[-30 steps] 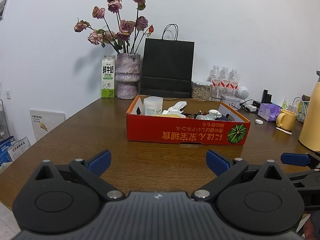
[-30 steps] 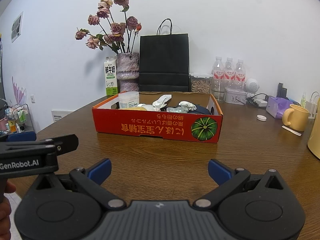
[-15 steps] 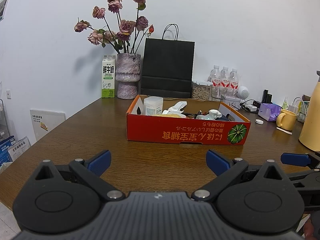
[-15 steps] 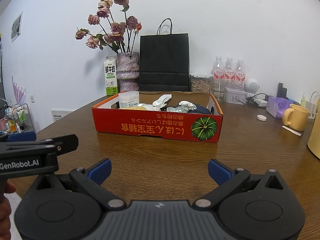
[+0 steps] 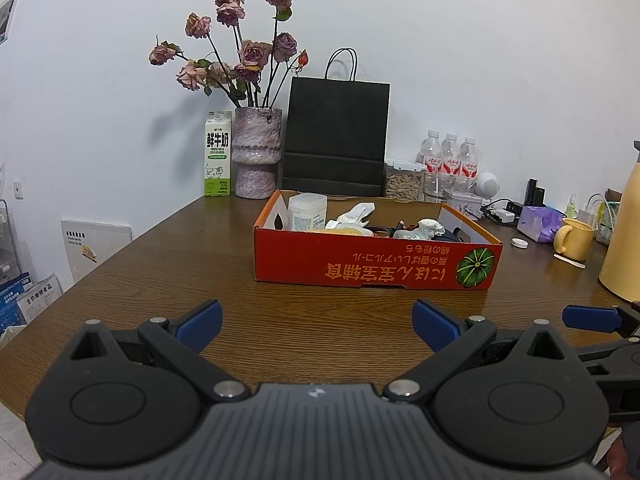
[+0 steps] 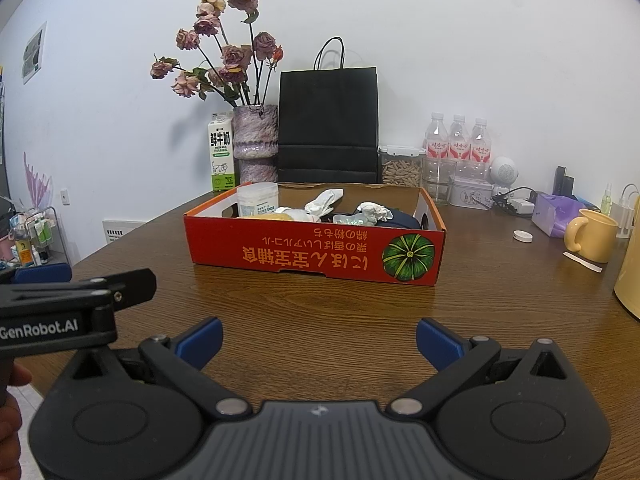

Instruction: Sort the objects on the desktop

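Red box (image 5: 376, 264) beyond spread fingers (image 5: 200, 320)

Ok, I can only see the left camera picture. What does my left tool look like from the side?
Observer: In the right camera, the left tool is black with white letters on its side: GenRobot.AI.
Operator: Cool! Can you see who holds it?
Observer: Only a hand, at the bottom left edge, just under that tool.
Operator: Is there anything fun on that side that I'm missing?
Observer: Yes, a purple plant drawing on the wall, off to the left of the table.
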{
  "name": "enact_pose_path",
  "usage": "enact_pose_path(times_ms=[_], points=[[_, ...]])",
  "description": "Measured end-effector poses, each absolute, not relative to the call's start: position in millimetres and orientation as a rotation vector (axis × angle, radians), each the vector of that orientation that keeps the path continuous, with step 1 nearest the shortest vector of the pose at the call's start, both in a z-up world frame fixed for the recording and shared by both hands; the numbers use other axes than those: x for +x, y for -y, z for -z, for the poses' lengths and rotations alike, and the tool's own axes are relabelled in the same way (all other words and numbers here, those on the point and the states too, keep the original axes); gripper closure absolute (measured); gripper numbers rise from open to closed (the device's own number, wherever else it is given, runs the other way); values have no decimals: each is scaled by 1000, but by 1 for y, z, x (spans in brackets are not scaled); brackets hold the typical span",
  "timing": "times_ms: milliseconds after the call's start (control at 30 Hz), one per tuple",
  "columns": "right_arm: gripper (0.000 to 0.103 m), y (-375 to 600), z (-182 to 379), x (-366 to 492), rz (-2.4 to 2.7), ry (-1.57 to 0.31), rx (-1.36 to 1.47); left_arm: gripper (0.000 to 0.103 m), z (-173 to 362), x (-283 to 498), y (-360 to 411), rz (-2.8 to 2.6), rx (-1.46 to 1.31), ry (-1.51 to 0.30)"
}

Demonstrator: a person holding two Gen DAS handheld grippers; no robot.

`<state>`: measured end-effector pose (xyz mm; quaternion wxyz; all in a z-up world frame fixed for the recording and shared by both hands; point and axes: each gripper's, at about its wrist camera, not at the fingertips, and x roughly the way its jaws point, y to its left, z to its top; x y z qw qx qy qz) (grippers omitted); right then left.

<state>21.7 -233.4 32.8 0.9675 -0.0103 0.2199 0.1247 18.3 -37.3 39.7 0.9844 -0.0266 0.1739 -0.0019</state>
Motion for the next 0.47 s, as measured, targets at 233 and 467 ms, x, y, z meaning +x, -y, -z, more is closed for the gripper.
enact_pose_path(times_ms=[233,467], points=[[0,234,-31,22,-253,-446,-22,0,-39,18,37,0,-47,-348],[0,234,-30,21,-255,-448,-22,0,-38,18,37,6,-58,-350]])
